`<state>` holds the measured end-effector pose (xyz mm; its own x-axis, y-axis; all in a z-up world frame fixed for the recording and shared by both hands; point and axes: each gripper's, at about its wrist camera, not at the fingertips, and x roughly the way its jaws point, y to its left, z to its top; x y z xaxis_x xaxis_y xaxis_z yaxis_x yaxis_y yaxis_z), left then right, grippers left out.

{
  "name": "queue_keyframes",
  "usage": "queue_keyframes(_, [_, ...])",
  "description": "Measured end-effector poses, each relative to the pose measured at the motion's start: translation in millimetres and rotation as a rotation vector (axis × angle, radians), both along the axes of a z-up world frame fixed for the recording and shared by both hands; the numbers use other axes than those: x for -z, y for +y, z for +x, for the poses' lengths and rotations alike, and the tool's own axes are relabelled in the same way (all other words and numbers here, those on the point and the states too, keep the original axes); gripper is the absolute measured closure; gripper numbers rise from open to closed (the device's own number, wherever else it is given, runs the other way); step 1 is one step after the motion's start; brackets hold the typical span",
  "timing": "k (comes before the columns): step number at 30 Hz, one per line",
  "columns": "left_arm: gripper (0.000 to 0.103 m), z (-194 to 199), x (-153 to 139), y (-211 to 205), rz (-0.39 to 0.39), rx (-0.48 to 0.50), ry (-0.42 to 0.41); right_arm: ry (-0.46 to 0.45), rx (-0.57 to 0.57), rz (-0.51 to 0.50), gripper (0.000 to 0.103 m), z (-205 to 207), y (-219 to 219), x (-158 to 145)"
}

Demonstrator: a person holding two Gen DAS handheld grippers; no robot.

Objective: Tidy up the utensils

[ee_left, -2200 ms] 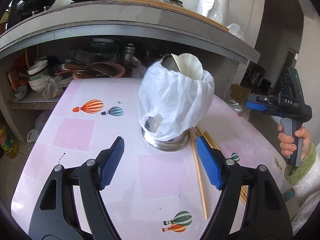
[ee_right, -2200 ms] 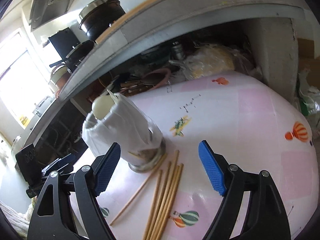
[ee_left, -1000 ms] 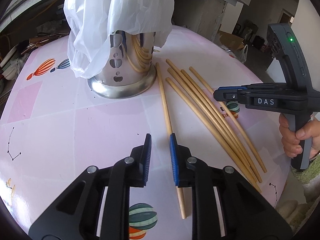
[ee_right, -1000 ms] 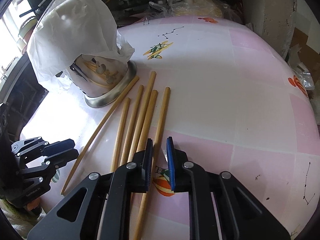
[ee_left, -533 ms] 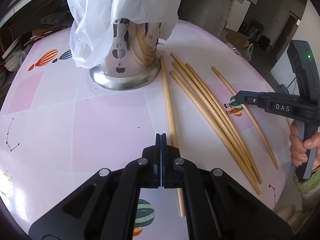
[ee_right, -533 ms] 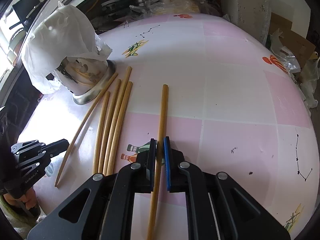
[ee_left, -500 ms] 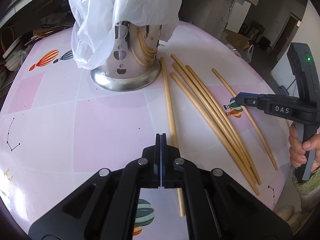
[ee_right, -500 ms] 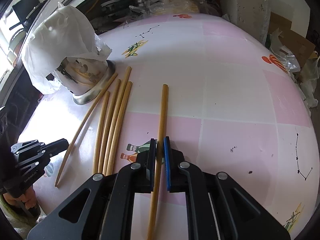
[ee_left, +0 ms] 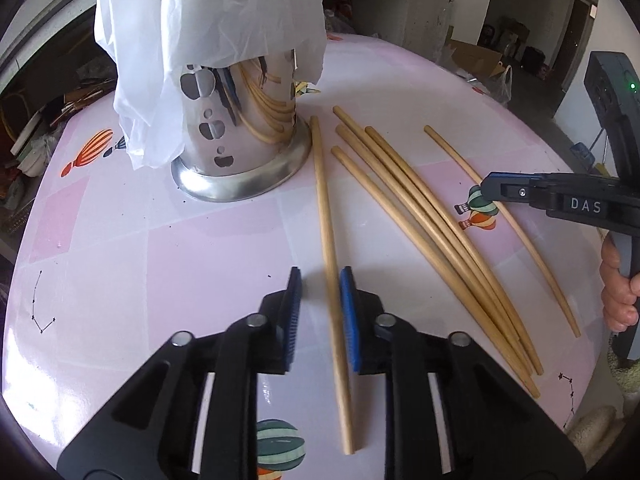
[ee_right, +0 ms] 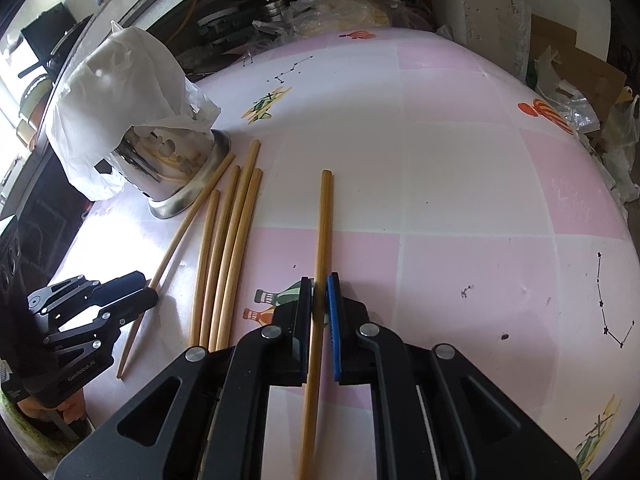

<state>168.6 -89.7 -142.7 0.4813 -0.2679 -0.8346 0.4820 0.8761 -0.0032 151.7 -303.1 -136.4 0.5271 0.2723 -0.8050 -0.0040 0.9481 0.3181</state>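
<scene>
On the table beside the holder (ee_left: 240,128), I am pinching one chopstick (ee_right: 320,260) in my right tongs (ee_right: 319,300) while my left tongs (ee_left: 320,300) are opening narrowly astride another chopstick (ee_left: 326,216), readying both for the holder.

A white plastic bag (ee_left: 208,20) drapes over the steel utensil holder (ee_left: 240,152), hiding its rim and whatever stands inside. The bag's top runs past the frame's upper edge. Under the counter beyond the bench's (ee_right: 460,160) far edge, shelf clutter (ee_right: 320,4) is too dark to identify. The chopstick (ee_right: 320,264) in the right tool (ee_right: 319,312) blurs out below the pads.
</scene>
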Motion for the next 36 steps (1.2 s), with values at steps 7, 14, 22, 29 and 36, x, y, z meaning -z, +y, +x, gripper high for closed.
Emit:
queue_keyframes(7, [0.097, -5, -2, 4, 0.017, -0.019, 0.016, -0.006, 0.0, 0.014, 0.095, -2, -3, 1])
queue_keyframes(14, [0.097, -36, -10, 24, 0.017, -0.042, 0.077, -0.008, 0.001, 0.032, 0.095, -2, -4, 2])
queue_keyframes(22, [0.098, -60, -12, 43, 0.017, -0.069, 0.134, -0.007, 0.002, 0.04, 0.095, -2, -7, 2])
queue_keyframes(29, [0.095, -55, -21, 40, -0.006, -0.054, 0.119, -0.007, 0.0, 0.039, 0.095, -1, -7, 2])
queue_keyframes(36, [0.092, -46, -28, 40, -0.033, -0.046, 0.121, -0.007, -0.001, 0.036, 0.095, -1, -7, 2])
